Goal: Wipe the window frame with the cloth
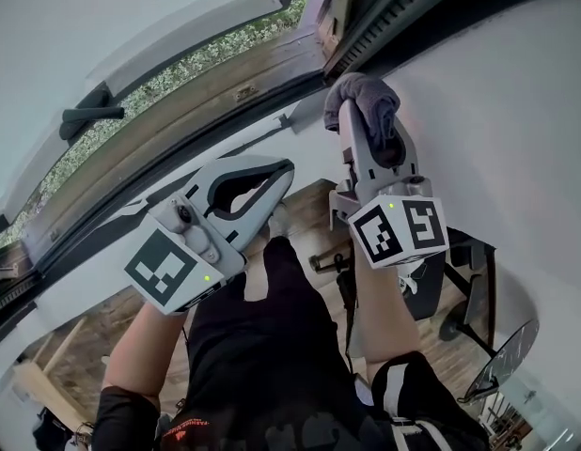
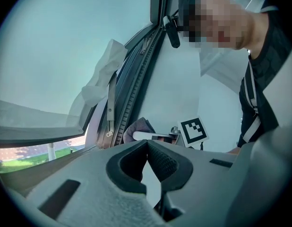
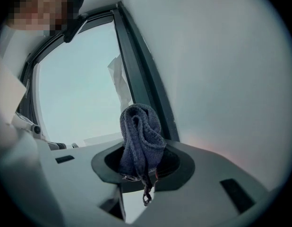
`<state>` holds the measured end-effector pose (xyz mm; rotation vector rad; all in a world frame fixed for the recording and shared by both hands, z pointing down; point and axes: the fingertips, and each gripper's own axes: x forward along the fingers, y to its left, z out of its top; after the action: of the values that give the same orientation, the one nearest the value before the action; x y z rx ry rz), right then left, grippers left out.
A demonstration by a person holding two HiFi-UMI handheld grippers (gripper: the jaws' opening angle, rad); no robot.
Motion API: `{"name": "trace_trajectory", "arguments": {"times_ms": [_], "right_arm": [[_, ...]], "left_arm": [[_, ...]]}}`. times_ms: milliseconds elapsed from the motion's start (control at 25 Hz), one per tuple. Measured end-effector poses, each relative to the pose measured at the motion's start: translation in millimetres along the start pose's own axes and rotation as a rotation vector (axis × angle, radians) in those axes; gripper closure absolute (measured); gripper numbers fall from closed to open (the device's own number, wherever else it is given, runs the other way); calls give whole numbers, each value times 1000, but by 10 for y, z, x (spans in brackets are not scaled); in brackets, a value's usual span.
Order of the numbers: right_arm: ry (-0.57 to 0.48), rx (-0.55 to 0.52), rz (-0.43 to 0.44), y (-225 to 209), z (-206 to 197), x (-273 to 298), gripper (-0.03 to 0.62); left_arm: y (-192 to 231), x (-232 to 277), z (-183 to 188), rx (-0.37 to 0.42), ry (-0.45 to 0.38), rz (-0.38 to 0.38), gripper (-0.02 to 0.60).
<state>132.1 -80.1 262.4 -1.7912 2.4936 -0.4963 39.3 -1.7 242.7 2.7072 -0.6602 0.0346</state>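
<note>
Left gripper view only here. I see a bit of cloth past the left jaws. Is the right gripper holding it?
Observer: Yes. In the right gripper view, the right gripper is shut on the cloth, a bunched blue-grey wad sticking out past the jaws.
Operator: On the frame?
Observer: The head view puts the cloth just below the dark window frame, near its corner. I can't tell whether they touch.
Operator: Left gripper in the way?
Observer: No. The head view shows the left gripper lower and off to the left, clear of the frame.
</note>
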Motion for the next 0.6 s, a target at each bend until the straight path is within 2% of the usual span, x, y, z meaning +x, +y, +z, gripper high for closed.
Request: {"name": "trace_trajectory", "arguments": {"times_ms": [240,360,600], "right_arm": [[-40,2,-14,-56,182,56,474],[-46,-7,-19,-68,220,67,473],[-43,-6,-28,-118,178,104,473]], "left_arm": [[62,101,105,35,-24,-9,561],[66,120,102,7,1,-8,561],[124,167,67,1,14,-14,561]]}}
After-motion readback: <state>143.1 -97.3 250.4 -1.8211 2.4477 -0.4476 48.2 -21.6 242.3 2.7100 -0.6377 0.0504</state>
